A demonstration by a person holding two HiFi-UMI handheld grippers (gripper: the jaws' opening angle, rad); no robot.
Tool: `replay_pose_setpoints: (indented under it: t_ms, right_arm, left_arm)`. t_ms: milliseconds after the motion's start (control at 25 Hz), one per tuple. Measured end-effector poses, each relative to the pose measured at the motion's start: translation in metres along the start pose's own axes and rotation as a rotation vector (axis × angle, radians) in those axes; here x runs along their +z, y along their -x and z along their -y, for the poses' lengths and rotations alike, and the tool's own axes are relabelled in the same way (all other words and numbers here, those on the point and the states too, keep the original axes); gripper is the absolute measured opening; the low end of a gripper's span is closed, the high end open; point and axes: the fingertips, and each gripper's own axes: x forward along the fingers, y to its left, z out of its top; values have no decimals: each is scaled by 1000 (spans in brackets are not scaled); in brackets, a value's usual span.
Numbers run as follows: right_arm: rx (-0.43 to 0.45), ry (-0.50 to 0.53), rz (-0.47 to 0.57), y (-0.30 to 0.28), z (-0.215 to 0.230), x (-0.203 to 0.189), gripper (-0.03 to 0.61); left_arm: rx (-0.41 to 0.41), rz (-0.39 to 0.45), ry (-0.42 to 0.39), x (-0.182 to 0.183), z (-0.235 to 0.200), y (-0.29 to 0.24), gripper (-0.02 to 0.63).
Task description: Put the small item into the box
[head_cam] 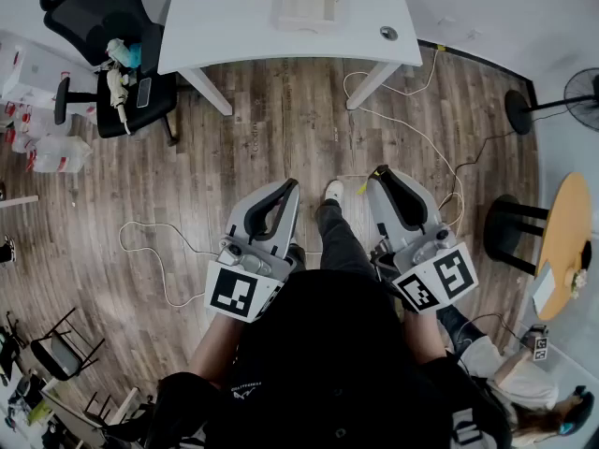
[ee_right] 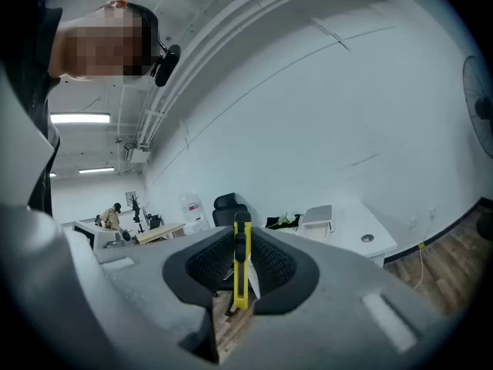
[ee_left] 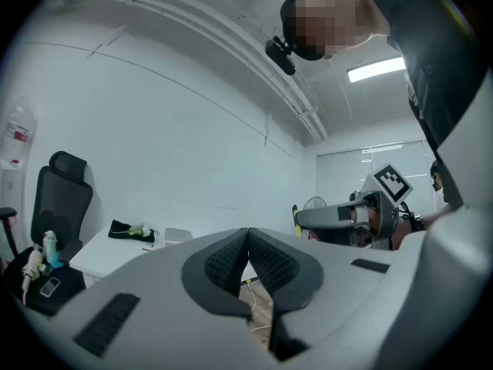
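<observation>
My right gripper (head_cam: 379,172) is shut on a thin yellow utility knife (ee_right: 241,272), which stands upright between the pads. The knife's tip shows as a yellow sliver (head_cam: 363,186) in the head view. My left gripper (head_cam: 291,187) is shut with nothing in it, its pads (ee_left: 231,260) pressed together. I hold both grippers close to my body over the wooden floor, pointing toward a white table (head_cam: 234,36). A white box (head_cam: 307,3) sits on that table, well ahead of both grippers. The same box (ee_right: 317,218) appears in the right gripper view and, small, as the box (ee_left: 177,236) in the left gripper view.
A black office chair (head_cam: 112,26) with odds and ends stands left of the table. White cables (head_cam: 430,143) trail over the floor. A fan (head_cam: 562,101), a black stool (head_cam: 510,227) and a round wooden table (head_cam: 566,241) stand at the right. Another person (head_cam: 524,391) is at the lower right.
</observation>
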Motion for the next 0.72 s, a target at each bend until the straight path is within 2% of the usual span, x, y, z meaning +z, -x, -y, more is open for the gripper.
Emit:
replay_pose_setpoints:
  t_ms: [160, 320, 440, 600, 720]
  right_arm:
    - [-2, -6, 19, 45, -32, -7, 71]
    - [23, -8, 23, 74, -46, -9, 71]
    - [50, -8, 35, 85, -48, -5, 71]
    - [86, 23, 32, 99, -48, 2, 71]
    - [79, 63, 4, 111, -35, -3, 71]
  left_arm:
    - [-1, 13, 8, 7, 32, 46, 5]
    - [40, 47, -7, 19, 53, 72, 5]
    - [82, 42, -62, 20, 61, 79, 5]
    - [117, 35, -73, 20, 78, 77, 5]
    - [116, 17, -94, 12, 96, 64, 5]
